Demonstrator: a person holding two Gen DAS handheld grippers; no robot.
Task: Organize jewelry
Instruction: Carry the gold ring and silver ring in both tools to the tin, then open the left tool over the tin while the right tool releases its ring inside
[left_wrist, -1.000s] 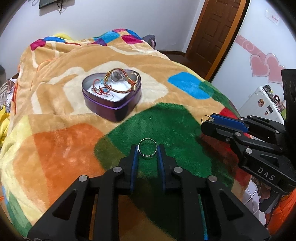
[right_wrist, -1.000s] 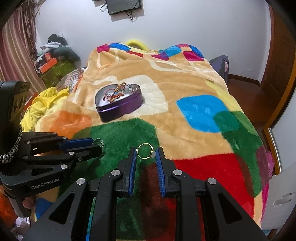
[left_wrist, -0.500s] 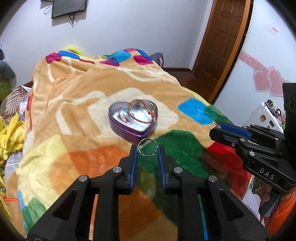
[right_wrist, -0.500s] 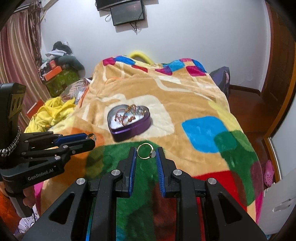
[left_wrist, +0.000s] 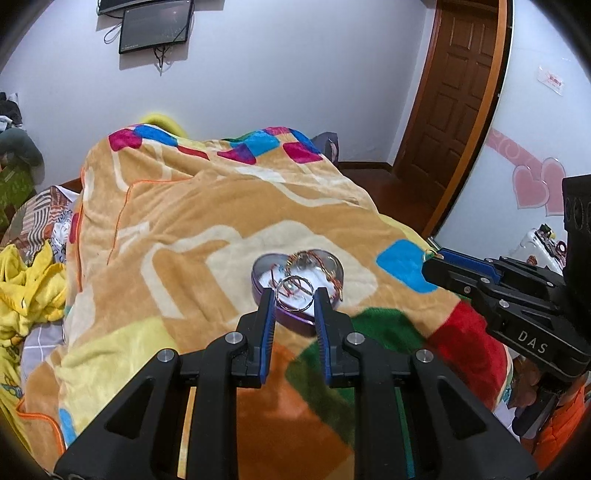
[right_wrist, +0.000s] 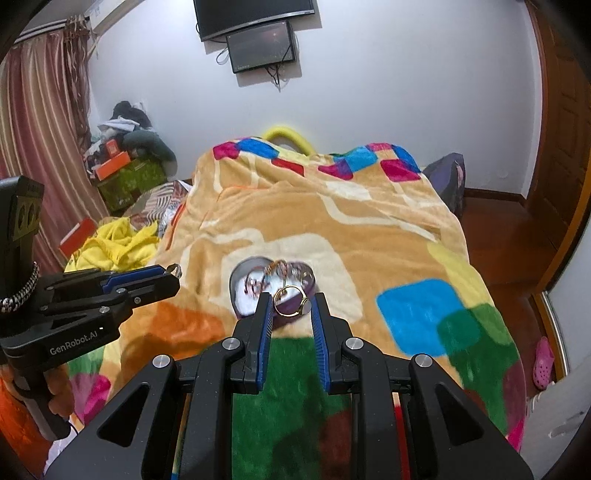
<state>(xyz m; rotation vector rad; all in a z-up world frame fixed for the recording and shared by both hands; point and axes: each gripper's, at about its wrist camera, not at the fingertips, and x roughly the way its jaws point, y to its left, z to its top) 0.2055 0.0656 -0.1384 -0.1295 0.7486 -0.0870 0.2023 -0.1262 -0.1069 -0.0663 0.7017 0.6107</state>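
Observation:
My left gripper (left_wrist: 295, 295) is shut on a silver ring (left_wrist: 295, 294), held in the air in front of the purple heart-shaped tin (left_wrist: 291, 317). My right gripper (right_wrist: 291, 300) is shut on a gold ring (right_wrist: 291, 301), also in the air short of the tin (right_wrist: 240, 295). The tin sits on the blanket and holds several bracelets and chains. Each gripper shows in the other's view: the right one (left_wrist: 430, 258) at the right, the left one (right_wrist: 175, 271) at the left, both level with the tin.
The bed is covered by a colourful blanket (left_wrist: 184, 221). Yellow clothes (right_wrist: 110, 247) and boxes (right_wrist: 125, 177) lie left of the bed. A wooden door (left_wrist: 454, 110) and bare floor are to the right. A screen (right_wrist: 260, 44) hangs on the far wall.
Both grippers have lifted and tilted up, still holding their rings. The tin has dropped lower in both views and now sits just behind the fingertips.

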